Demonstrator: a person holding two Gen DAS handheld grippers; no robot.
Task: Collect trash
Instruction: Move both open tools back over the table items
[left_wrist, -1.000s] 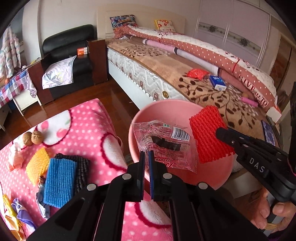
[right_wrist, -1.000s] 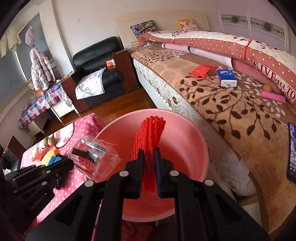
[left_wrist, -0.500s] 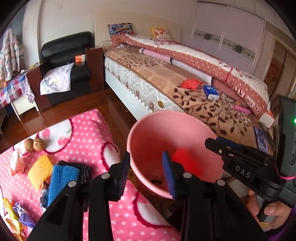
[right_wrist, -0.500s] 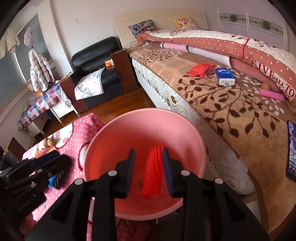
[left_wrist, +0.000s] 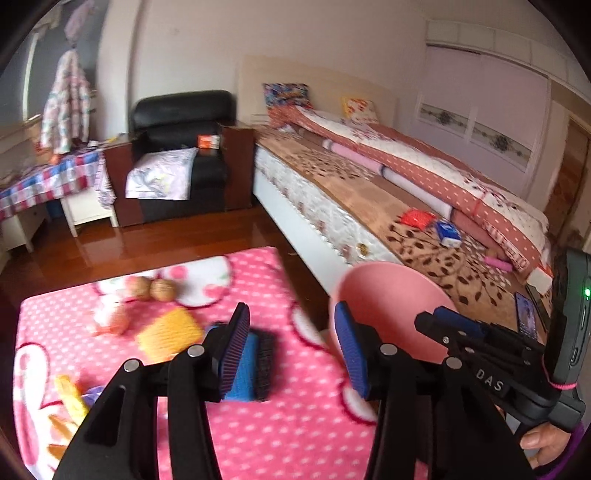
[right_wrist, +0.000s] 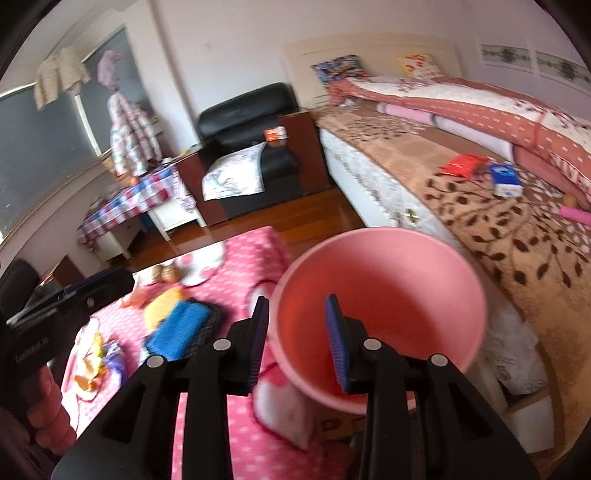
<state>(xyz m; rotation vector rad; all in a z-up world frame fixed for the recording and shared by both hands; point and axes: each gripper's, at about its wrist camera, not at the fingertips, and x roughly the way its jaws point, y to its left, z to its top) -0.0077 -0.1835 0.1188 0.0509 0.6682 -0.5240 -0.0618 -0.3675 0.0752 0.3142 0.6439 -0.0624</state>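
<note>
Two hand-held grippers are up front. The left hand-held gripper (left_wrist: 291, 349) is opening wide and holds nothing. The right hand-held gripper (right_wrist: 297, 339) has a small gap and is empty too. Just past them sits the pink bucket (right_wrist: 380, 266), beside the pink dotted tabletop (left_wrist: 258, 435). A blue sponge (right_wrist: 177, 330) lies there. Farther back is the bed (right_wrist: 498, 236).

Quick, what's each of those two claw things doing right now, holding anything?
Left gripper: jaws opening, nothing between them.
Right gripper: open and empty, over the pink basin.
</note>
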